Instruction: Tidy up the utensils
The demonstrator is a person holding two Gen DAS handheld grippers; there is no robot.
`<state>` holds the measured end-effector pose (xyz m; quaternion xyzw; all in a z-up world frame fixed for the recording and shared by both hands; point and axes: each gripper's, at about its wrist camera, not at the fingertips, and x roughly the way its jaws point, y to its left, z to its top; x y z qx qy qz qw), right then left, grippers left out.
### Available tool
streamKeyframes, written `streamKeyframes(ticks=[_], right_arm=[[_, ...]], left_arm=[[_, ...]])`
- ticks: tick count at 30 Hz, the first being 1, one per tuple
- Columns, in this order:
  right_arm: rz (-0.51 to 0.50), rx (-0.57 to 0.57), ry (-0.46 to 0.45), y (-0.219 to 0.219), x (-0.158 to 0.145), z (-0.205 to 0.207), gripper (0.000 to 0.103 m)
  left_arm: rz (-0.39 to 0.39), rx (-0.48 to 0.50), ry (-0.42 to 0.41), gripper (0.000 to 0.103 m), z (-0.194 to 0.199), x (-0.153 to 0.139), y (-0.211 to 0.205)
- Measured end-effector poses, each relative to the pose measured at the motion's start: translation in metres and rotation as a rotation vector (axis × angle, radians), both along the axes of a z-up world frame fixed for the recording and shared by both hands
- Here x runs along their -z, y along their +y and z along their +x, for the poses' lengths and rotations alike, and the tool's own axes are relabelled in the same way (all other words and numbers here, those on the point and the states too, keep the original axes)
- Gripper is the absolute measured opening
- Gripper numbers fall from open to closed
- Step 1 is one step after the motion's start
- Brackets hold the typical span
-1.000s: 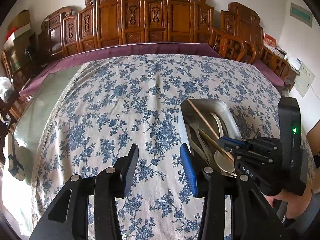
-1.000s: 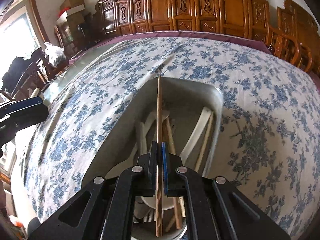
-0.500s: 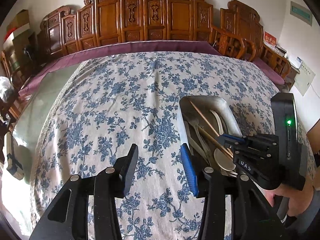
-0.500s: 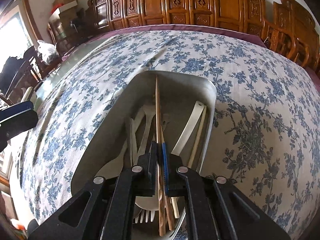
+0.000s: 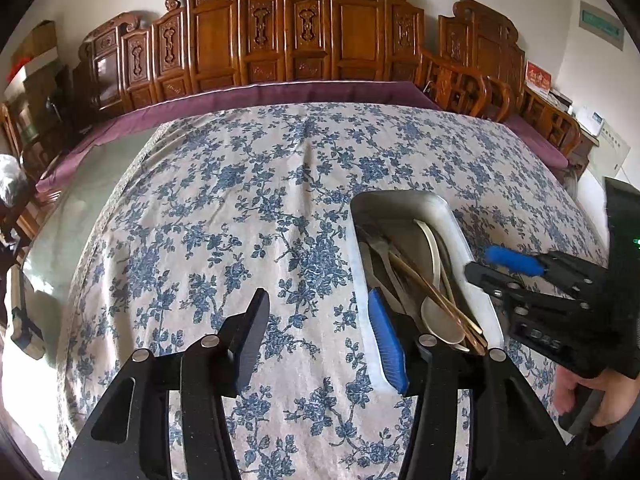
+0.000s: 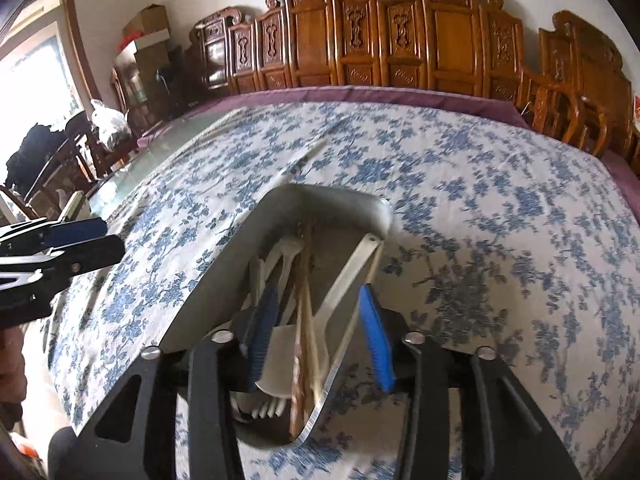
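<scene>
Where the table is covered by a white tablecloth (image 5: 224, 216) printed with blue flowers, a metal tray (image 6: 224, 256) is seen on its right part, and wooden chopsticks (image 6: 306, 320), white plastic spoons (image 6: 344, 280) and a white fork (image 6: 268, 410) are held inside it. The right gripper (image 6: 320, 332) is spread wide above the tray's near end, with nothing grasped. The left gripper (image 5: 316, 332) is likewise parted over bare cloth just left of the tray. A purple underlayer (image 5: 280, 94) is exposed at the far edge, and carved wooden chairs (image 5: 304, 28) are ranged along the pale wall behind.
</scene>
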<state>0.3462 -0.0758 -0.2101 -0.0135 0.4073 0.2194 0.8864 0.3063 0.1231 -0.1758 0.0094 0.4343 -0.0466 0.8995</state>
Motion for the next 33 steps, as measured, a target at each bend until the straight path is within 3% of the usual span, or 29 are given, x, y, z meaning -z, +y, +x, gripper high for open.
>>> streamKeyframes(ticks=[4, 8, 10, 14, 24, 33], right_arm=[[-0.021, 0.022, -0.034, -0.019, -0.008, -0.014, 0.066], [-0.029, 0.055, -0.043, -0.037, -0.014, -0.027, 0.08], [-0.024, 0.086, -0.052, -0.049, -0.019, -0.035, 0.09], [-0.017, 0.128, -0.059, -0.071, -0.026, -0.047, 0.1], [0.008, 0.184, -0.056, -0.115, -0.043, -0.088, 0.101], [0.01, 0.232, -0.091, -0.152, -0.07, -0.134, 0.101]], left_arm=[[0.002, 0.001, -0.009, 0.064, -0.001, -0.001, -0.006], [0.025, -0.02, -0.031, 0.089, -0.003, 0.0, -0.015], [0.05, -0.027, -0.046, 0.094, -0.005, 0.0, -0.021], [0.053, -0.013, -0.04, 0.095, -0.011, 0.0, -0.033], [0.047, -0.002, -0.024, 0.095, -0.053, -0.008, -0.069], [0.024, 0.012, -0.08, 0.095, -0.102, -0.036, -0.108]])
